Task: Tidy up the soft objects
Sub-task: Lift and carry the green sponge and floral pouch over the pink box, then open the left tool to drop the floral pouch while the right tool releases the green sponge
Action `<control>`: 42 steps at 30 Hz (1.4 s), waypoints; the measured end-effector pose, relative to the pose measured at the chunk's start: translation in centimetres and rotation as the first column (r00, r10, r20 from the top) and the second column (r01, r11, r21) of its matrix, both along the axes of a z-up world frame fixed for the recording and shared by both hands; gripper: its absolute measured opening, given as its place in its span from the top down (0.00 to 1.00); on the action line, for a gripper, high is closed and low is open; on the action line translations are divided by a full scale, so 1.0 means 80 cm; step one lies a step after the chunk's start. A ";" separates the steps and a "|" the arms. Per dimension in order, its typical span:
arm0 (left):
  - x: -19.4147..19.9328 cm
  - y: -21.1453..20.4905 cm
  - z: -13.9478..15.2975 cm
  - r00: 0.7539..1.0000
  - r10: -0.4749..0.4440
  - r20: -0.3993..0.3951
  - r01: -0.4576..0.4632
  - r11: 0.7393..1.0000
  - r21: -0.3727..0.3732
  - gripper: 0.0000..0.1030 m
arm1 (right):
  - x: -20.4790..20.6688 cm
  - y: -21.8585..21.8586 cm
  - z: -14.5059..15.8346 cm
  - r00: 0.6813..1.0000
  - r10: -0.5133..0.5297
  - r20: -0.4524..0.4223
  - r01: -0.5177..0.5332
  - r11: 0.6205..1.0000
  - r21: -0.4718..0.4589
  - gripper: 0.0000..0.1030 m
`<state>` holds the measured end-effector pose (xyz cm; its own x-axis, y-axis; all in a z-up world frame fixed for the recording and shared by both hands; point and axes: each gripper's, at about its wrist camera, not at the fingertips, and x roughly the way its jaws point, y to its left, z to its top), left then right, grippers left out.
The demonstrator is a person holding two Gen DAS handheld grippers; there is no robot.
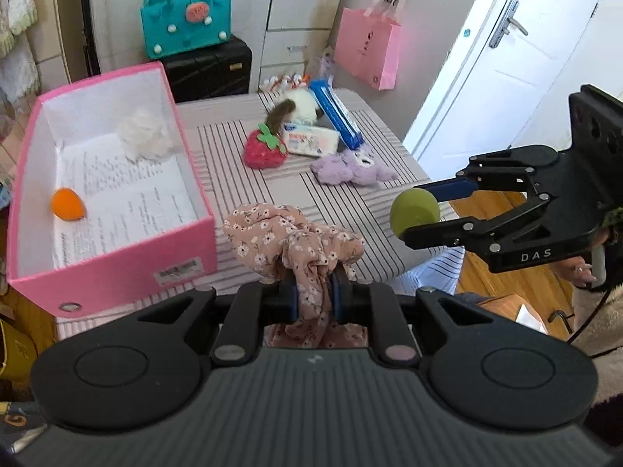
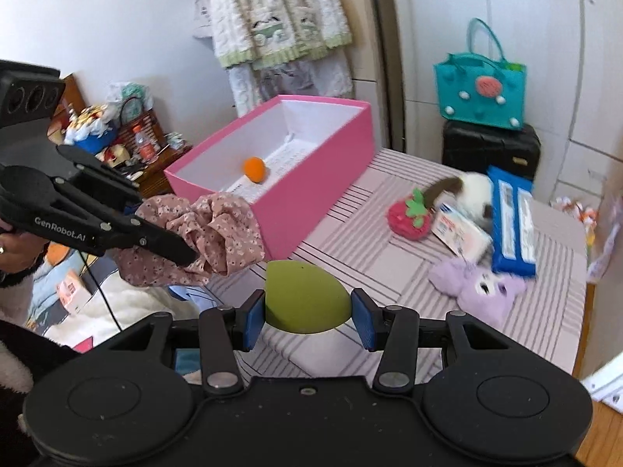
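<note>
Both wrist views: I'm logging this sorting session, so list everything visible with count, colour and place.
Rectangular cardboard box: one, pink, table's left side.
Egg-shaped sponge: one, orange, inside box.
Fluffy puff: one, white, inside box's far end.
Printed paper sheets: white, lining box floor.
Strawberry plush: one, red, mid-table.
Furry plush: one, lilac, beside strawberry.
Brown-white plush: one, far table.
Flat packets: one blue, one white, far table.
Felt tote bag: one, teal, on black case.
Paper gift bag: one, pink, hanging.
Floral fabric scrunchie: one, pink, in left gripper.
Teardrop sponge: one, green, in right gripper.
</note>
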<state>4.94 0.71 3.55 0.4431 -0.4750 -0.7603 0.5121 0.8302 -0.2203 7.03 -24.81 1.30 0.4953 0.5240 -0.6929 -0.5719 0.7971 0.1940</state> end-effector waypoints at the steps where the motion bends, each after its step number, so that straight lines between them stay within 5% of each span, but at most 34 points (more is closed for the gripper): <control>1: 0.000 0.005 0.004 1.000 0.004 0.014 -0.004 1.000 -0.001 0.85 | 0.001 0.004 0.003 1.000 0.010 0.004 -0.010 1.000 -0.003 0.49; 14: 0.057 0.084 0.014 0.987 0.145 0.070 -0.139 0.987 -0.078 0.85 | 0.046 0.072 0.031 0.981 0.142 0.130 -0.140 0.990 -0.029 0.48; 25: 0.160 0.119 -0.015 0.954 0.277 0.115 -0.272 0.961 -0.056 0.85 | 0.125 0.152 0.027 0.912 0.228 0.341 -0.200 0.973 -0.116 0.48; 29: 0.211 0.129 -0.030 0.947 0.314 0.073 -0.313 0.949 -0.019 0.85 | 0.180 0.186 0.016 0.904 0.287 0.318 -0.248 0.956 -0.157 0.49; 35: 0.280 0.127 -0.055 0.930 0.356 0.094 -0.367 0.918 0.149 0.85 | 0.246 0.239 -0.018 0.865 0.433 0.252 -0.344 0.879 -0.332 0.49; 42: 0.316 0.140 -0.067 0.921 0.383 0.066 -0.389 0.910 0.140 0.82 | 0.298 0.291 -0.049 0.806 0.580 0.123 -0.465 0.746 -0.477 0.49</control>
<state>30.20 11.93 -1.82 0.5979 -0.1447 -0.7884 0.1502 0.9864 -0.0671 30.87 -1.55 -2.63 0.4105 0.4518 -0.7921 -0.9023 0.3268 -0.2812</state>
